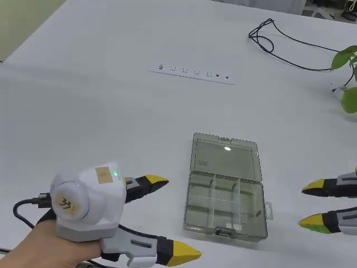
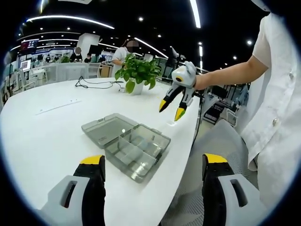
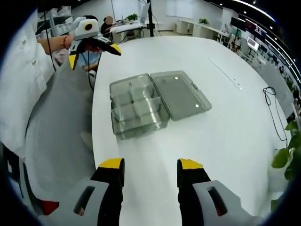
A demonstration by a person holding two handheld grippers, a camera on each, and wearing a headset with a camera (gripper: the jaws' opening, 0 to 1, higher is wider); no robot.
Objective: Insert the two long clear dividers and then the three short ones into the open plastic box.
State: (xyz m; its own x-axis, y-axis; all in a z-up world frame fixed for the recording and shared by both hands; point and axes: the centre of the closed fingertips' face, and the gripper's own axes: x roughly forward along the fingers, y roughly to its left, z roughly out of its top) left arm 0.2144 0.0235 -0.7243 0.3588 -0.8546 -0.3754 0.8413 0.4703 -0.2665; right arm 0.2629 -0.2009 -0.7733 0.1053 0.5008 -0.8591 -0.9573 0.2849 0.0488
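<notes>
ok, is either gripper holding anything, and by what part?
Nothing held. Left gripper and right gripper are both open and empty, on either side of the box.

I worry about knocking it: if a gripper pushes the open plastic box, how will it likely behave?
The plastic box looks thin and clear, so probably light; on the smooth white table it would likely slide. Its lid lies flat open, so tipping seems unlikely.

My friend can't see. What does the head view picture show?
An open clear plastic box, dividers standing in its base, lies on a white table. The yellow-tipped left claw and right claw are open at either side, holding nothing.
</notes>
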